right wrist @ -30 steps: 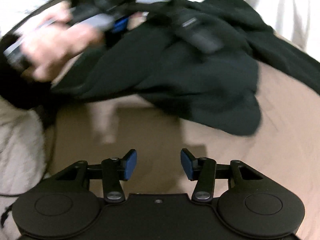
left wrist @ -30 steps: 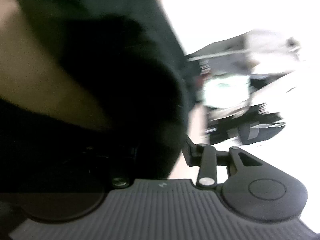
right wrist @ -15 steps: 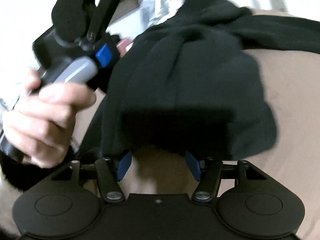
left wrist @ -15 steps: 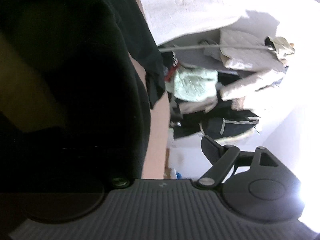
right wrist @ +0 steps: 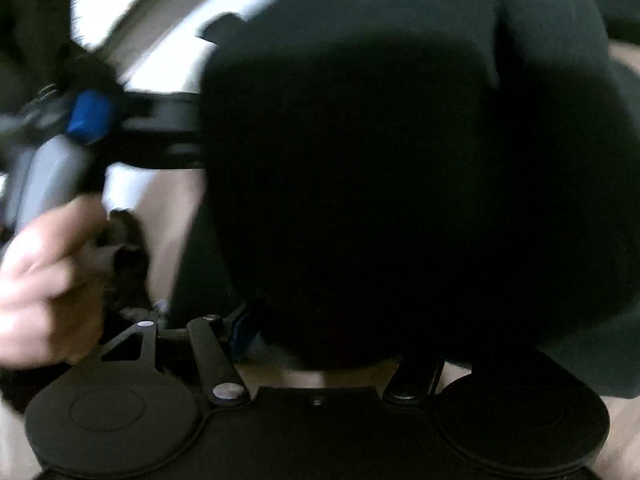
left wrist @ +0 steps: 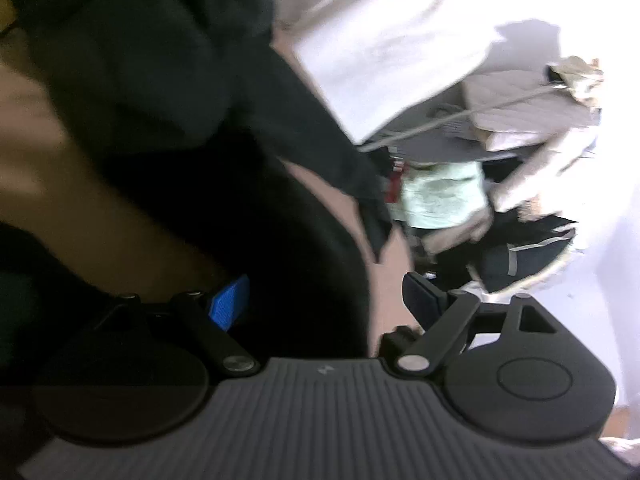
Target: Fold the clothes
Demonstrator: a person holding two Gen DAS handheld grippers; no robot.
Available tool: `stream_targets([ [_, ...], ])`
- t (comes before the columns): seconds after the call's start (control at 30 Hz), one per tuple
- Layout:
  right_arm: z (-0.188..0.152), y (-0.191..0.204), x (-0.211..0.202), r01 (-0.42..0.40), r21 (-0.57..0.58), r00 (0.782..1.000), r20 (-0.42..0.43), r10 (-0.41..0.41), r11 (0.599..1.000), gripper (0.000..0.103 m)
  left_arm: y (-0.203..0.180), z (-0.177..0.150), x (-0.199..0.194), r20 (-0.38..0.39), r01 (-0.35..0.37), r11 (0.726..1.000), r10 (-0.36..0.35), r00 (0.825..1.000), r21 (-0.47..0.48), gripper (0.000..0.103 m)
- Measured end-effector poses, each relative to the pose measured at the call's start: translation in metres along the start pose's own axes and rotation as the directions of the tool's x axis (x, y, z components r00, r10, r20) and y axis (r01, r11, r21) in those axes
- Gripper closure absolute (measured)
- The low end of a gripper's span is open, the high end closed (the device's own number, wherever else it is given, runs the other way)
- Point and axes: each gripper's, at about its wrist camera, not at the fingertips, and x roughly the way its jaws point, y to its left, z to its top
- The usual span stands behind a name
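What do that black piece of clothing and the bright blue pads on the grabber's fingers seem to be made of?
The black garment looks like soft, thick knit or fleece with a matte finish: it bunches in rounded folds and gives no shine. The blue pad on the left gripper seems to be ribbed plastic or rubber, judging by its fine ridges; blur leaves it open.

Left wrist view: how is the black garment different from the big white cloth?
The black garment is dark and bunched in folds; the white cloth is bright and lies smoother. The black garment reaches down between the left gripper's fingers; the white cloth lies farther off. Both are soft fabric.
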Motion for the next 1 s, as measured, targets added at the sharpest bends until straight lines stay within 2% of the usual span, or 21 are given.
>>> stream_targets([
  [0.03, 0.001, -0.007, -0.001, 0.009, 0.042, 1.0, 0.005, -0.009, 0.999, 0.063, 0.0, -0.004, 0.011, -0.002, -0.068, 0.998, 0.068, 0.998, 0.0, 0.02],
  [0.1, 0.001, -0.024, -0.007, -0.001, 0.129, 1.0, 0.006, 0.0, 0.992, 0.085, -0.001, -0.008, 0.025, -0.022, -0.232, 0.972, 0.233, 0.972, 0.023, 0.02],
  [0.13, -0.001, -0.033, -0.015, -0.004, 0.164, 1.0, 0.017, 0.002, 0.987, 0.088, -0.002, -0.008, 0.028, -0.015, -0.272, 0.962, 0.273, 0.962, 0.031, 0.02],
  [0.17, -0.004, -0.043, -0.023, -0.008, 0.197, 1.0, 0.029, 0.002, 0.98, 0.09, -0.003, -0.007, 0.028, -0.005, -0.279, 0.96, 0.28, 0.96, 0.025, 0.02],
  [0.27, -0.012, -0.054, -0.054, 0.065, 0.162, 0.995, 0.07, -0.077, 0.985, 0.093, -0.01, -0.002, 0.017, 0.043, -0.212, 0.977, 0.212, 0.976, -0.004, 0.02],
  [0.3, -0.009, -0.057, -0.064, 0.091, 0.144, 0.991, 0.085, -0.104, 0.985, 0.094, -0.013, -0.002, 0.013, 0.064, -0.204, 0.979, 0.204, 0.977, 0.001, 0.02],
  [0.4, -0.016, -0.055, -0.11, 0.146, 0.143, 0.968, 0.183, -0.171, 0.979, 0.094, -0.019, 0.001, 0.007, 0.113, -0.298, 0.954, 0.293, 0.949, 0.027, 0.02],
  [0.43, -0.017, -0.057, -0.131, 0.17, 0.163, 0.951, 0.23, -0.205, 0.972, 0.094, -0.02, 0.002, 0.008, 0.125, -0.337, 0.941, 0.33, 0.936, 0.038, 0.02],
  [0.5, -0.017, -0.061, -0.159, 0.26, 0.156, 0.902, 0.313, -0.298, 0.953, 0.094, -0.025, 0.004, 0.014, 0.141, -0.42, 0.905, 0.408, 0.902, 0.066, 0.02],
  [0.53, -0.017, -0.065, -0.175, 0.333, 0.158, 0.857, 0.361, -0.368, 0.93, 0.094, -0.022, 0.002, 0.009, 0.145, -0.447, 0.891, 0.434, 0.889, 0.075, 0.02],
  [0.57, -0.016, -0.075, -0.186, 0.381, 0.168, 0.825, 0.383, -0.416, 0.909, 0.094, -0.017, 0.0, 0.003, 0.144, -0.451, 0.89, 0.439, 0.887, 0.069, 0.02],
  [0.6, -0.015, -0.085, -0.197, 0.423, 0.179, 0.792, 0.402, -0.459, 0.888, 0.094, -0.013, 0.0, 0.004, 0.14, -0.431, 0.901, 0.421, 0.896, 0.048, 0.02],
  [0.67, -0.005, -0.11, -0.213, 0.521, 0.204, 0.723, 0.412, -0.555, 0.829, 0.094, 0.011, -0.012, -0.012, 0.112, -0.345, 0.938, 0.347, 0.931, -0.045, 0.019],
  [0.7, -0.003, -0.107, -0.214, 0.563, 0.201, 0.694, 0.412, -0.591, 0.802, 0.095, 0.025, -0.019, -0.021, 0.087, -0.304, 0.948, 0.313, 0.946, -0.098, 0.019],
  [0.73, -0.003, -0.113, -0.215, 0.595, 0.197, 0.671, 0.412, -0.616, 0.78, 0.095, 0.031, -0.021, -0.02, 0.069, -0.282, 0.95, 0.293, 0.954, -0.133, 0.019],
  [0.77, -0.003, -0.121, -0.215, 0.624, 0.193, 0.649, 0.412, -0.64, 0.757, 0.095, 0.033, -0.021, -0.018, 0.069, -0.285, 0.948, 0.296, 0.953, -0.141, 0.019],
  [0.8, -0.002, -0.127, -0.218, 0.626, 0.202, 0.648, 0.401, -0.647, 0.753, 0.095, 0.032, -0.021, -0.017, 0.087, -0.314, 0.941, 0.326, 0.941, -0.127, 0.019],
  [0.83, 0.0, -0.133, -0.221, 0.626, 0.211, 0.65, 0.39, -0.652, 0.751, 0.095, 0.03, -0.02, -0.017, 0.119, -0.361, 0.927, 0.371, 0.921, -0.101, 0.019],
  [0.9, 0.004, -0.143, -0.227, 0.636, 0.203, 0.66, 0.357, -0.661, 0.744, 0.095, 0.024, -0.019, -0.017, 0.209, -0.449, 0.892, 0.451, 0.868, -0.062, 0.019],
  [0.97, 0.017, -0.152, -0.223, 0.643, 0.176, 0.685, 0.304, -0.663, 0.745, 0.095, 0.03, -0.013, -0.015, 0.258, -0.509, 0.857, 0.512, 0.82, -0.083, 0.019],
  [1.0, 0.023, -0.157, -0.221, 0.646, 0.162, 0.696, 0.276, -0.663, 0.746, 0.095, 0.034, -0.01, -0.015, 0.254, -0.529, 0.841, 0.539, 0.803, -0.11, 0.019],
])
